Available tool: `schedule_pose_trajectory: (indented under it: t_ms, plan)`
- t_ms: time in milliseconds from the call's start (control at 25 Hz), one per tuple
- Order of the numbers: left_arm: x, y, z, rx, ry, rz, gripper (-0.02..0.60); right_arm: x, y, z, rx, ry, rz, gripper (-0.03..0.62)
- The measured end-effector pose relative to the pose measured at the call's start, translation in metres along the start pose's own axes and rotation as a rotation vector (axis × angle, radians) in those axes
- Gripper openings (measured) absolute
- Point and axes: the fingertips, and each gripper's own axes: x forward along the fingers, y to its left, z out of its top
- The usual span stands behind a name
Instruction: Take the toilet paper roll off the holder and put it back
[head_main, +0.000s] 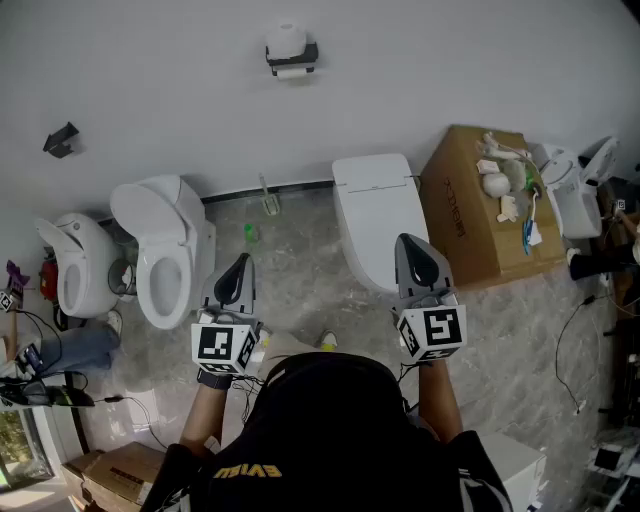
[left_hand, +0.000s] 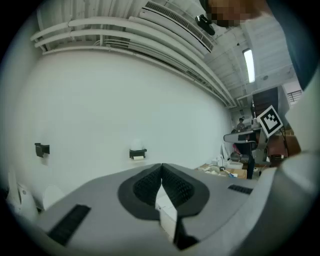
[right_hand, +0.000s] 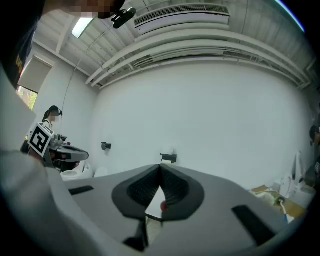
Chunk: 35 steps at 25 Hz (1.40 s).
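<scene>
A white toilet paper roll (head_main: 288, 38) sits on a black wall holder (head_main: 291, 57) high on the white wall; the holder (left_hand: 137, 153) shows small in the left gripper view and the holder (right_hand: 169, 158) again in the right gripper view. My left gripper (head_main: 237, 272) is held level in front of me, far from the wall, shut with nothing in it. To its right, my right gripper (head_main: 417, 262) is also shut and empty, jaw tips touching. Both point toward the wall.
An open white toilet (head_main: 165, 250) stands at left, another toilet (head_main: 76, 265) beyond it, and a closed white toilet (head_main: 378, 212) right of centre. A cardboard box (head_main: 480, 205) with small items stands at right. A second black holder (head_main: 62, 140) is on the wall at left.
</scene>
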Motion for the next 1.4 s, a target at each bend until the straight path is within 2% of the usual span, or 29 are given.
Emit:
schedule_pose_trajectory:
  t_ms: [320, 480, 640, 760, 840, 960, 1080, 1240, 1400]
  plan:
    - [0.001, -0.006, 0.009, 0.061, -0.015, 0.010, 0.012, 0.000, -0.001, 0.002, -0.009, -0.004, 0.040, -0.002]
    - [0.001, -0.005, 0.006, 0.063, -0.004, 0.009, 0.012, 0.001, -0.001, 0.000, -0.015, -0.001, 0.030, 0.064]
    - [0.004, -0.004, 0.009, 0.058, -0.014, 0.012, 0.012, 0.003, -0.004, 0.001, -0.009, -0.011, 0.029, 0.250]
    - [0.007, -0.005, 0.014, 0.014, -0.046, 0.012, 0.012, 0.005, -0.008, 0.000, -0.006, -0.013, 0.033, 0.324]
    - [0.010, -0.004, 0.017, -0.003, -0.055, 0.020, 0.012, 0.009, -0.012, -0.001, 0.007, -0.009, 0.034, 0.421]
    - [0.013, -0.008, 0.018, 0.012, -0.041, 0.027, 0.012, 0.012, -0.021, -0.004, 0.027, -0.007, 0.010, 0.581]
    - [0.016, -0.015, 0.017, 0.027, -0.029, 0.024, 0.012, 0.013, -0.033, -0.005, 0.031, -0.018, -0.033, 0.584]
    - [0.019, -0.018, 0.015, 0.040, -0.011, 0.027, 0.012, 0.015, -0.038, -0.007, 0.036, -0.017, -0.031, 0.584]
    - [0.021, -0.010, 0.020, -0.006, -0.047, 0.090, 0.012, 0.021, -0.043, -0.008, 0.045, -0.009, -0.015, 0.584]
